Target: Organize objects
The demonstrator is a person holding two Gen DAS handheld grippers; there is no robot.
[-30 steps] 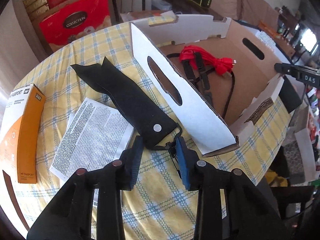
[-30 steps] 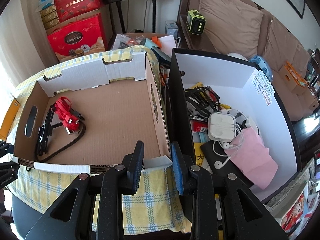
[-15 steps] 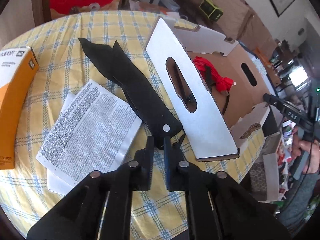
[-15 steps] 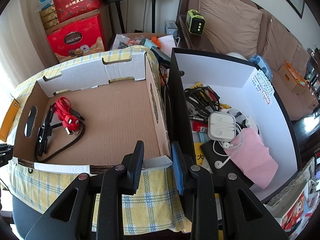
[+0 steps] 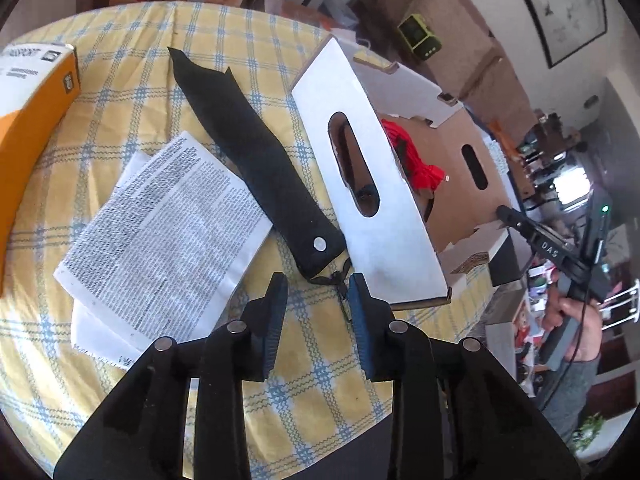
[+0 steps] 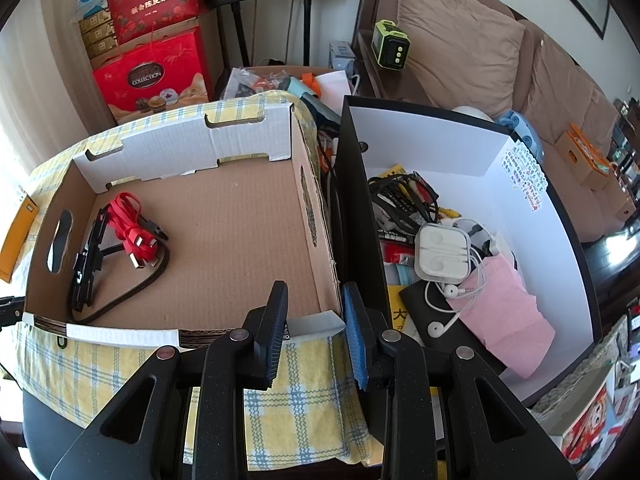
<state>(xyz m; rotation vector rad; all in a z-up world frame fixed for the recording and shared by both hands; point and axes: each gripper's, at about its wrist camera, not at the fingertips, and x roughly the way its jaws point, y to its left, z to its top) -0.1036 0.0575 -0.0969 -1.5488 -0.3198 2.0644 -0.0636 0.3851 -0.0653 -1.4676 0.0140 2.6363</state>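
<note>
Left gripper [image 5: 318,294] jaws just reopening, narrow gap, gripping nothing; black pouch [image 5: 256,164] lying just ahead, cord [image 5: 340,280] between pads. Risk: pinching only cord, pouch swinging against cardboard box [image 5: 372,200]. Right gripper [image 6: 314,308] hovering narrow, empty.

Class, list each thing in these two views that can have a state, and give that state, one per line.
Left gripper: open, jaws just reopened, pouch cord between them.
Right gripper: open, empty.
Black pouch: lying flat, snap end nearest.
Cardboard box: open-topped.
Red cable: bundled inside box.
Leaflet: unfolded, flat.
</note>
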